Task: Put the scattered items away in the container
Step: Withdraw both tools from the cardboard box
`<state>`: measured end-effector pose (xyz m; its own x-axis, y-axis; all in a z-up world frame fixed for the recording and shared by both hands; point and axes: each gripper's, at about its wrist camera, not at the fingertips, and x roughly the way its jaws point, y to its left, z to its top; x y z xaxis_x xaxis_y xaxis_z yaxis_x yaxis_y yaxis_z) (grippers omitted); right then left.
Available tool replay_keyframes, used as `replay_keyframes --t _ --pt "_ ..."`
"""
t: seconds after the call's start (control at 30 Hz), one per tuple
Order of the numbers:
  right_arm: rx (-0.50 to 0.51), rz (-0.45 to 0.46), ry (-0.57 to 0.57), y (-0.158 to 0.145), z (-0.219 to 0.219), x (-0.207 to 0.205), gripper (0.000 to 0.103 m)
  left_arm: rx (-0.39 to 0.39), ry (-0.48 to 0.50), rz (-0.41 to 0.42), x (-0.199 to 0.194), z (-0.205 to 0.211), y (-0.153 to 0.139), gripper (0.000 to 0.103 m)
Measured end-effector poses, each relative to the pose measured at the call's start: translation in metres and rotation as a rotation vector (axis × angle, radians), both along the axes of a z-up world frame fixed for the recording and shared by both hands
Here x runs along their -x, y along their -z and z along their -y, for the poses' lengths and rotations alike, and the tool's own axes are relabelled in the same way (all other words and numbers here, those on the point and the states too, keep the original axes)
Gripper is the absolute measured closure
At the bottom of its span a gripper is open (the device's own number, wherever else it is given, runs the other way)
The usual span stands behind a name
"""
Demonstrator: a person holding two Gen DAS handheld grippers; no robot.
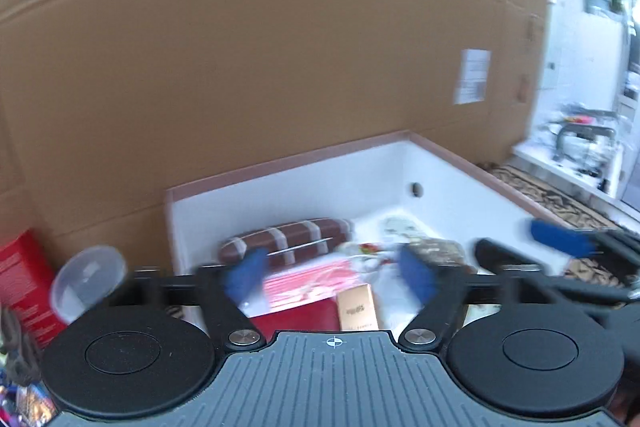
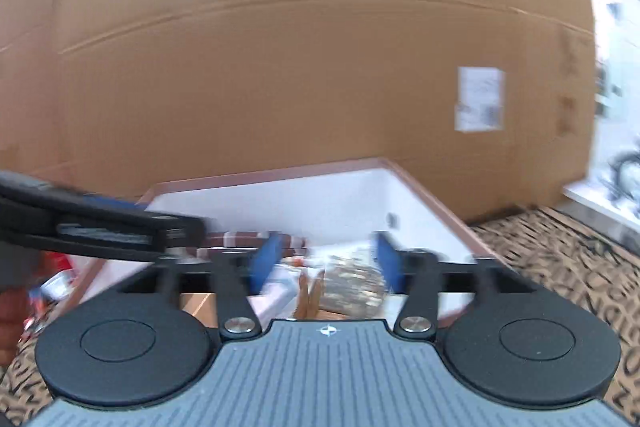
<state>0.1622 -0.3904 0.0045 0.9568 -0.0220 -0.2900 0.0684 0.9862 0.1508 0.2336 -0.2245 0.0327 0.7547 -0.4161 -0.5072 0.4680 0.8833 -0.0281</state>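
Note:
A white container with a brown rim (image 1: pixel 288 163) (image 2: pixel 432 203) stands against a big cardboard box. Inside lie a brown striped case (image 1: pixel 288 239) (image 2: pixel 240 239), a red-and-white packet (image 1: pixel 312 283), a small tan box (image 1: pixel 356 311) and a clear packet with patterned contents (image 1: pixel 432 247) (image 2: pixel 356 279). My left gripper (image 1: pixel 330 277) hovers over the container's near side, open, with its blue pads wide apart and nothing pressed between them. My right gripper (image 2: pixel 327 261) also stands open above the container. Each gripper shows in the other's view: the right gripper (image 1: pixel 532 247) at the right, the left gripper (image 2: pixel 100 227) at the left.
The large cardboard box (image 1: pixel 280 47) walls off the back. A patterned carpet (image 2: pixel 560 267) lies under and right of the container. To the left are a red box (image 1: pixel 20 287), a clear plastic lid (image 1: pixel 88 275) and some colourful clutter (image 1: pixel 20 387).

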Motion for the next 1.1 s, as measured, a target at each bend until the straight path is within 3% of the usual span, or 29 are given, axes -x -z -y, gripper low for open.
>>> replay_keyframes --t 0.07,0.17,0.23,0.4,0.6,0.83,1.1 --pt "-0.044 0.002 -0.006 0.007 0.007 0.007 0.032 0.069 0.025 -0.045 0.004 -0.014 0.002 0.008" --pt "-0.044 0.031 0.005 0.013 0.002 0.021 0.03 0.109 0.02 -0.075 0.016 -0.029 0.006 0.002" --pt "-0.019 0.045 0.001 0.012 -0.007 0.029 0.021 0.109 -0.001 -0.068 0.027 -0.036 0.008 0.0" --pt "0.027 0.04 -0.047 0.013 -0.03 0.046 0.011 0.09 -0.07 -0.018 0.059 -0.059 0.014 0.0" --pt "0.034 -0.019 -0.062 0.015 -0.05 0.059 0.001 0.061 -0.142 -0.039 0.081 -0.083 0.021 0.0" --pt "0.08 -0.118 -0.005 0.01 -0.065 0.075 0.0 0.023 -0.236 -0.104 0.099 -0.099 0.029 0.0" --pt "0.065 -0.161 0.029 0.002 -0.068 0.106 0.0 0.006 -0.247 -0.093 0.127 -0.103 0.026 0.0"
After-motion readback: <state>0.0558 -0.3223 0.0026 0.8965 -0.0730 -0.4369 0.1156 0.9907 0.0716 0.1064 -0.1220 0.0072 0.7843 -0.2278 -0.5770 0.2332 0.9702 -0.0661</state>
